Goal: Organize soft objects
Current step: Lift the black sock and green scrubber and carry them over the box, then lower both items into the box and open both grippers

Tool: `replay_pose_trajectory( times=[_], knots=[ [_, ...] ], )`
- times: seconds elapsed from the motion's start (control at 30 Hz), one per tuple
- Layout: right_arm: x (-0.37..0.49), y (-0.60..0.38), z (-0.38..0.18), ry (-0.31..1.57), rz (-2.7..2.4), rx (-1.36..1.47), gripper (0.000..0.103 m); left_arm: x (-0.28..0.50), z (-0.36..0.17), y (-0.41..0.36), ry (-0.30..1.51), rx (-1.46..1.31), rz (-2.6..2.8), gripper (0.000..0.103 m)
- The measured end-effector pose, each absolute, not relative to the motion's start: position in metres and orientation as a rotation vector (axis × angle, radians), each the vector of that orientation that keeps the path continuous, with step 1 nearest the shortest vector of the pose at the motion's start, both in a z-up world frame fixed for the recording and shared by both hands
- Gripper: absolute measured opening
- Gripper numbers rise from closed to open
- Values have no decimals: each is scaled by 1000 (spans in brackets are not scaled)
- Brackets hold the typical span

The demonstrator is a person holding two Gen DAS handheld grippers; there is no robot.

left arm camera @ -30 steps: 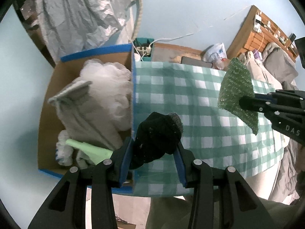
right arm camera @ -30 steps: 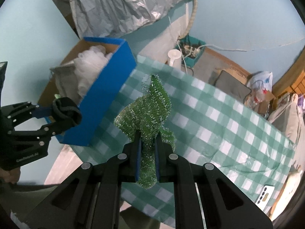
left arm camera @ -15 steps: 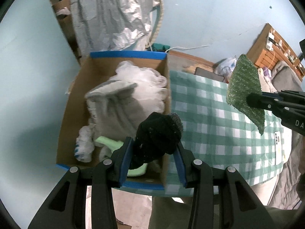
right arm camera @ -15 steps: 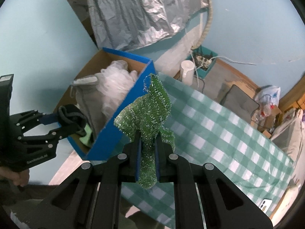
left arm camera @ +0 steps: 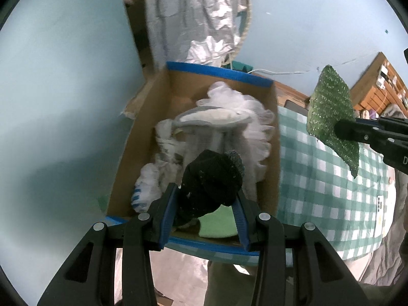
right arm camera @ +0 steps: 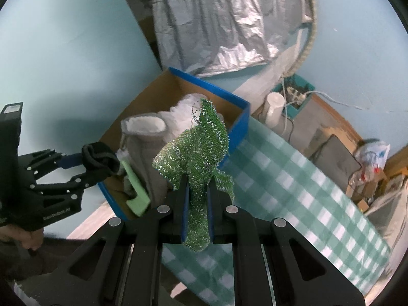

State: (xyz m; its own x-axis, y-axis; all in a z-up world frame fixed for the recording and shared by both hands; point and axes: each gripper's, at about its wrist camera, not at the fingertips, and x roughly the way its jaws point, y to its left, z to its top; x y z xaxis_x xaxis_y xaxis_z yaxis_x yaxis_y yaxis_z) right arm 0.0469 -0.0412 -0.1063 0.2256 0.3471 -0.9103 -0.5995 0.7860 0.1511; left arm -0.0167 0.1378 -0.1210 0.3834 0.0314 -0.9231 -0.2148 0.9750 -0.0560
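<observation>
Gripping both loads: the left gripper [left arm camera: 205, 205] has its blue-padded jaws clamped partway open on a bunched black knit sock [left arm camera: 211, 186], held above the near end of the blue-edged cardboard box [left arm camera: 216, 71]. The right gripper [right arm camera: 197, 204] has its jaws pinched nearly together on a glittery green mesh scrubbing cloth [right arm camera: 195, 150], which hangs over the green-and-white checked tablecloth [right arm camera: 293, 183] just beside the box's blue wall.

Inside the box – a grey fleece-lined slipper boot [left arm camera: 211, 117], white fluffy netting [left arm camera: 255, 127], a white glove with blue stripes [left arm camera: 145, 191] and a pale green flat piece [left arm camera: 216, 223], partly covered by the sock.

Hard to make out: the box floor, buried under the soft pile; the green cloth's lower end is cut off behind the right gripper's jaws.

The right wrist view alone shows the person's hand [right arm camera: 23, 237] on the left gripper and the boot's open top. The left wrist view alone shows a white phone [left arm camera: 380, 207] on the tablecloth.
</observation>
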Motion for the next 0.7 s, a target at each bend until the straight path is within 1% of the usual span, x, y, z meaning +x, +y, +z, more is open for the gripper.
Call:
replay_pose_trajectory(
  times=[0.4, 0.7],
  knots=[
    [69, 20, -114, 1178, 733, -319, 10, -8, -139, 173, 1192, -206, 212, 43],
    [95, 61, -125, 1193, 747, -359, 10, 8, -163, 196, 1233, -251, 239, 43]
  ],
)
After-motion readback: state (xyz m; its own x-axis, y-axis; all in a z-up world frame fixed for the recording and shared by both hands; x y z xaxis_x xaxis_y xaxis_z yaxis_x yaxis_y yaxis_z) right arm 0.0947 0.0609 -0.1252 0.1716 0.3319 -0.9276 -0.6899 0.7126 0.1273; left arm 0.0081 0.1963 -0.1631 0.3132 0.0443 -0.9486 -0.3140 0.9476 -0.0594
